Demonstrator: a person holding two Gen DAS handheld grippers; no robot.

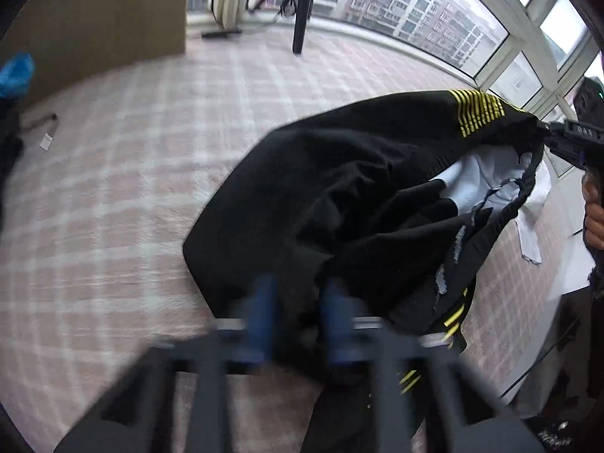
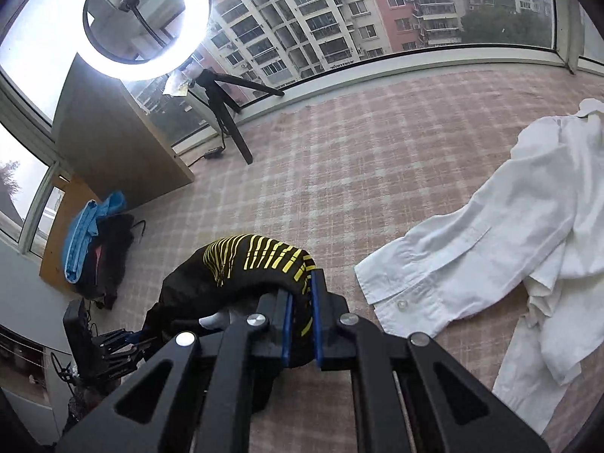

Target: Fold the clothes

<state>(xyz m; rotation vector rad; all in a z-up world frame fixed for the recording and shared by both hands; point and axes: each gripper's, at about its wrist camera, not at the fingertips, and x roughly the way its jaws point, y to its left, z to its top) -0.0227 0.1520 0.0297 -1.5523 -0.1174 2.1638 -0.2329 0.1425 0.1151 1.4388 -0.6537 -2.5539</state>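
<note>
Black garment [image 1: 358,196] with yellow stripes hangs unfolded above the checked carpet [image 1: 132,188], each hand-held gripper, left [image 1: 298,317] and right [image 2: 301,315], clamped on an edge, while a crumpled white shirt [image 2: 490,234] still awaits folding.

Black garment [image 1: 339,196] between 2 claws, over checked bedding [image 1: 132,173]

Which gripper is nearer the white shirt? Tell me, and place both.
Right. The right gripper, clamped on the black garment, sits just beside the white shirt cuff. The left gripper holds the garment's opposite end, farther from it.
</note>
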